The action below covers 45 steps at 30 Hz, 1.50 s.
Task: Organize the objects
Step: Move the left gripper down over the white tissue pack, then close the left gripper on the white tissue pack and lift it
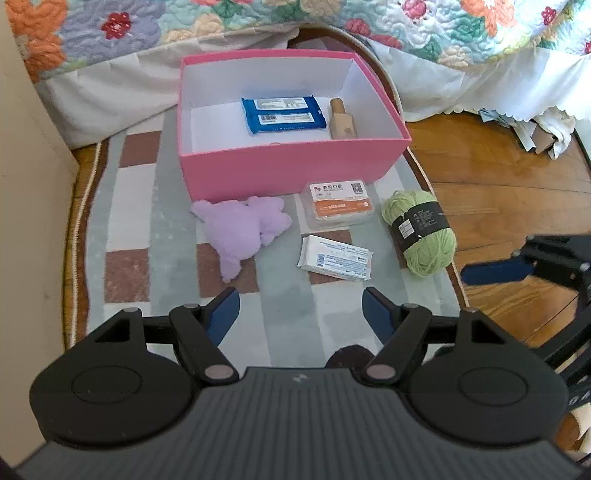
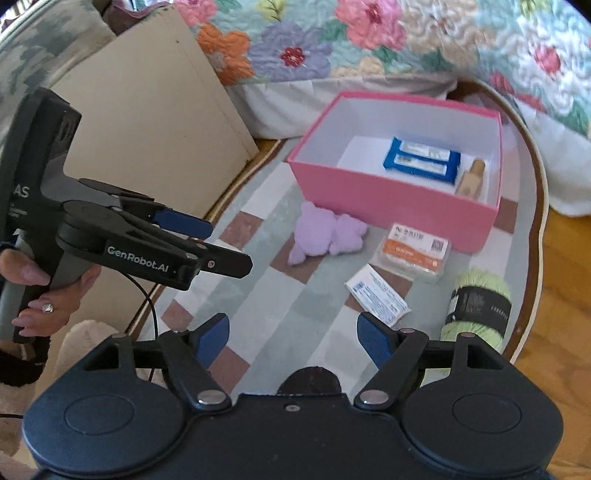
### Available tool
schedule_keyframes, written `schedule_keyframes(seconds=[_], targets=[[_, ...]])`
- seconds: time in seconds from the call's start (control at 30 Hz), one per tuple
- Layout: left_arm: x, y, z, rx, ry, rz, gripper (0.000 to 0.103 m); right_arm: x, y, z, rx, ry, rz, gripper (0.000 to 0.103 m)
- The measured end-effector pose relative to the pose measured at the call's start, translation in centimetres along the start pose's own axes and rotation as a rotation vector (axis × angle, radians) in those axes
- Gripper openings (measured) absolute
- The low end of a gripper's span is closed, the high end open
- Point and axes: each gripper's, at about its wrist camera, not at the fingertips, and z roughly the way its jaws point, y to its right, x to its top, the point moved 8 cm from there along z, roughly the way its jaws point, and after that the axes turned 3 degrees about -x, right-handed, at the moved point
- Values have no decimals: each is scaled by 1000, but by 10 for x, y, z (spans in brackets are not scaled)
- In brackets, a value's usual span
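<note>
An open pink box (image 1: 288, 170) stands on a checked rug and holds a blue wipes pack (image 1: 282, 116) and a tan bottle (image 1: 341, 120). In front of it lie a purple plush toy (image 1: 242, 229), an orange-labelled clear pack (image 1: 340, 203), a white tissue pack (image 1: 336, 258) and a green yarn ball (image 1: 421, 232). My left gripper (image 1: 300, 295) hovers open over bare rug, just short of the tissue pack. My right gripper (image 2: 292, 317) is also open and empty, with the tissue pack (image 2: 376, 295) and yarn (image 2: 476, 302) ahead to its right.
The rug (image 1: 147, 229) lies beside a bed with a floral quilt (image 1: 258, 22). Wooden floor (image 1: 498, 177) runs along the right, with crumpled paper (image 1: 535, 129) on it. A beige panel (image 2: 147, 110) stands at the left. A person's hand (image 2: 37, 295) grips the left tool.
</note>
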Motion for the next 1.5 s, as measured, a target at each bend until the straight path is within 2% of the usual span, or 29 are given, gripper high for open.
schedule_keyframes(seconds=[0.1,0.23,0.37,0.47,0.53,0.67,0.77,0.87,1.0,1.03,1.1,1.2,1.33,1.5], targets=[[1,-2,17,-3,29,-15,77,-12,9,20,-3,-5,31,89],[0,-7,46,3,17,-19,78,-26,32,51,-96,13,81,89],[5,-14,71,-3,35,-24,78,-33,51,78,-114,28,153,89],[8,-16,91,-38,33,-31,78,-36,54,93,-121,53,139,89],[8,-20,106,-34,33,-65,78,-38,51,102,-111,66,113,89],[8,-23,131,-51,45,-100,78,-42,52,122,-118,54,107,89],[8,-23,144,-68,44,-117,73,-45,55,131,-145,68,94,89],[9,-23,153,-78,71,-125,63,-45,58,139,-167,79,75,89],[6,-21,166,-122,72,-137,45,-44,62,146,-188,96,74,89],[5,-21,167,-141,71,-142,38,-44,64,147,-190,104,76,89],[1,-18,167,-216,49,-190,32,-43,66,149,-197,112,84,89],[-15,-16,164,-311,-20,-321,30,-43,69,149,-183,123,105,89],[-30,-11,161,-278,-31,-314,30,-47,69,148,-199,139,96,90],[-22,-15,164,-225,23,-329,33,-51,67,151,-228,149,31,90]])
